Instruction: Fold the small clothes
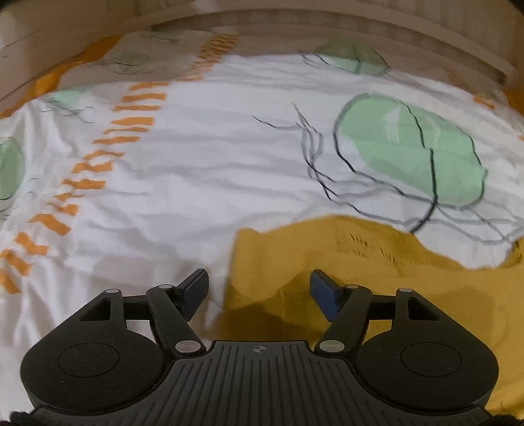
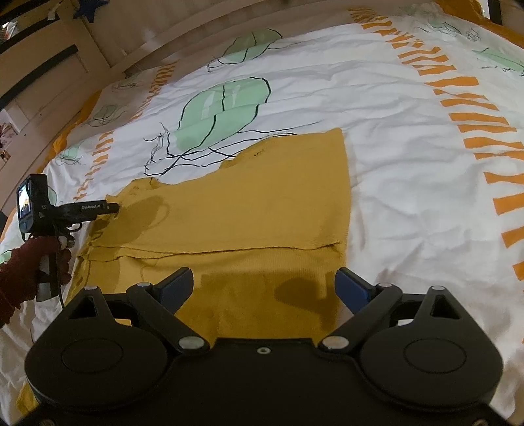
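Note:
A mustard-yellow knit garment [image 2: 262, 203] lies flat on the bed, with one fold line running across its near part. My right gripper [image 2: 263, 288] is open and empty, hovering over the garment's near folded edge. My left gripper [image 1: 258, 288] is open and empty, above the garment's left edge [image 1: 327, 262]. In the right wrist view the left gripper [image 2: 113, 207] is seen side-on at the garment's far left corner, held by a hand in a dark red sleeve.
The bed cover [image 2: 409, 164] is white with green leaf prints and orange dashed stripes. A wooden bed frame [image 1: 360, 26] runs along the far side. Wooden furniture [image 2: 39, 75] stands at the left.

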A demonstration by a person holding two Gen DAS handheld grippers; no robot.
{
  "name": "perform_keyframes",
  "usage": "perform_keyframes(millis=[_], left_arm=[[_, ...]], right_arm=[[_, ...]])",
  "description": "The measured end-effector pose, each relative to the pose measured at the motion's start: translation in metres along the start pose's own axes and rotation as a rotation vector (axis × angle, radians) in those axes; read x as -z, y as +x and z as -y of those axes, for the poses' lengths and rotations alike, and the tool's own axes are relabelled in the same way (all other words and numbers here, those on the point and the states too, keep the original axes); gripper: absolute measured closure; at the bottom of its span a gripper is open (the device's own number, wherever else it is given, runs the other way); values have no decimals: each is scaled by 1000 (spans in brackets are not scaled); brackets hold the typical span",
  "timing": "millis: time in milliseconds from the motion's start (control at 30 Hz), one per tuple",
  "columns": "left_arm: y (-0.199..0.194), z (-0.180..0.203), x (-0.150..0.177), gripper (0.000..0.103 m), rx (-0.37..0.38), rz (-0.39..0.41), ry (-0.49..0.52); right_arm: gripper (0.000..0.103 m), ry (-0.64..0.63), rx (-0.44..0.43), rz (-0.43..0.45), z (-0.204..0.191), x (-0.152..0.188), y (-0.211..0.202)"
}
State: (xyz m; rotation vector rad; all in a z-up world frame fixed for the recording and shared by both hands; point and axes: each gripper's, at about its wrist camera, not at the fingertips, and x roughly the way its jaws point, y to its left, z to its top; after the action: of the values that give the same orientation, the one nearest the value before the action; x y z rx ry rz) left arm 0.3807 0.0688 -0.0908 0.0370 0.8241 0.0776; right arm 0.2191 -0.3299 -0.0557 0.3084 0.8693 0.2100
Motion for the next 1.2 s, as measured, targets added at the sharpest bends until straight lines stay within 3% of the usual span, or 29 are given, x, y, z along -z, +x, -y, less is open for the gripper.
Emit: perform_keyframes(millis=[167,600,733,933,1200], left_arm=[[-33,1,-14,36,-43,79,-65],[-98,64,-43,36,-48,-62,-16],[-124,79,-59,36,-7,-69,3],[-169,88,-94,36,84,-40,-66],[-202,94,-112,36,88,2,13]], right_arm=[[9,-7,-4,9,-1,1,0],[8,87,-68,67,17,6,0],[8,142,-76,88,29,9,0],[8,211,-74,115,44,14,-1],[8,299,-84,151,60,21,-6]])
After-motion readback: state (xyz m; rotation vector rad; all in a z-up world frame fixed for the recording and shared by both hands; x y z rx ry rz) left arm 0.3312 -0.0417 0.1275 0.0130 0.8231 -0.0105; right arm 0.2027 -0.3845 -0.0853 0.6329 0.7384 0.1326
